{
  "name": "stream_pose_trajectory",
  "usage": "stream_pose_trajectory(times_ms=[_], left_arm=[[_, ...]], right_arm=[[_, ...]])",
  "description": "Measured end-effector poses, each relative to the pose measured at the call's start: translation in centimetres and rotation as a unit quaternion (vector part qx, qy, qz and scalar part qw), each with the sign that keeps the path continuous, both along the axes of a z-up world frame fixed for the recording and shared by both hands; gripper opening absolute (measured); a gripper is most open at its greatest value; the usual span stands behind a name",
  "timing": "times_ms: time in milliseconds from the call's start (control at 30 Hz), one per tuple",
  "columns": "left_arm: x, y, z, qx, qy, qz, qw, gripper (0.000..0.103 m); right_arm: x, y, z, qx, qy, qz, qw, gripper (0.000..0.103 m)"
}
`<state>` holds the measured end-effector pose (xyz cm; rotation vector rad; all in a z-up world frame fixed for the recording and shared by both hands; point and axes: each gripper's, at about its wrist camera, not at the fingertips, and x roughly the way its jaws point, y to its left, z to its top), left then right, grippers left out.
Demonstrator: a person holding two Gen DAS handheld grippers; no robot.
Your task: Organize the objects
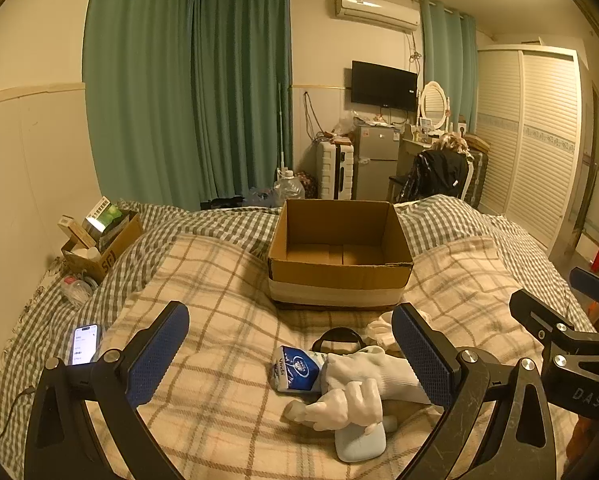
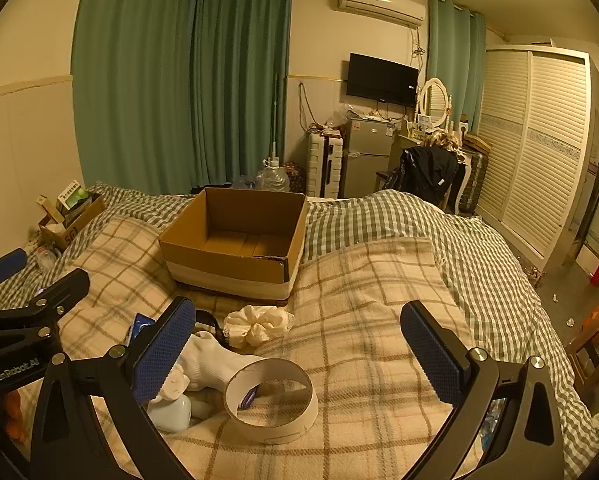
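Gaping, empty: both hand-held grippers, left point(image 1: 289, 356), right point(image 2: 293, 354) | corrugated cardboard box point(image 1: 339, 276) | possibly cardboard ring point(image 2: 271, 404)

Right gripper's left finger point(image 2: 161, 350) covers part of the white sock point(image 2: 215, 364) and most of the blue tissue pack point(image 2: 139, 326); the black band point(image 2: 209, 322) behind it shows only as an arc. Phone point(image 1: 85, 343) screen text near the bed's left edge too small to read. Small blue item inside the cardboard ring point(image 2: 271, 396) can't be identified.
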<state>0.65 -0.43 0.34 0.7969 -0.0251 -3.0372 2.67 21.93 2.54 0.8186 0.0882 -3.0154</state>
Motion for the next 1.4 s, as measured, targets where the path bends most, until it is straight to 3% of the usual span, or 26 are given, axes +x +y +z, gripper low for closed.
stream_pose_trajectory(times_ms=[267,400,533,800,933,1100,1300,1400], left_arm=[[0.3,0.5,0.3,0.003,-0.008,0.003,1.0,0.103],[0.1,0.6,-0.1,0.016,-0.033,-0.003,0.9993,0.103],[-0.3,1.5,-2.1,0.005,-0.073,-0.012,0.9972,0.103],[-0.7,3.4,-8.8,-0.028,-0.185,-0.031,0.9819,0.103],[-1.6,3.6,-11.5,-0.012,-0.241,-0.047,0.9693,0.103],[-2.4,4.4,-13.0,-0.012,-0.259,-0.055,0.9641,0.1],[-3.5,5.3,-14.4,-0.004,-0.273,-0.087,0.9582,0.086],[-3.6,4.9,-14.3,0.009,-0.271,-0.089,0.9585,0.074]], right_arm=[[0.6,0.3,0.9,0.003,0.004,0.018,1.0,0.103],[0.5,0.8,1.0,0.008,-0.012,0.028,0.999,0.103],[0.2,1.6,-0.1,0.014,-0.035,0.028,0.999,0.103],[-1.2,2.0,-3.8,0.024,-0.087,0.026,0.996,0.103],[-1.8,2.0,-5.4,0.016,-0.105,0.03,0.994,0.103],[-2.6,1.5,-7.1,0.012,-0.13,0.044,0.99,0.103],[-3.4,0.5,-8.9,0.003,-0.166,0.079,0.983,0.103],[-3.9,0.3,-9.8,0.003,-0.181,0.081,0.98,0.103]])
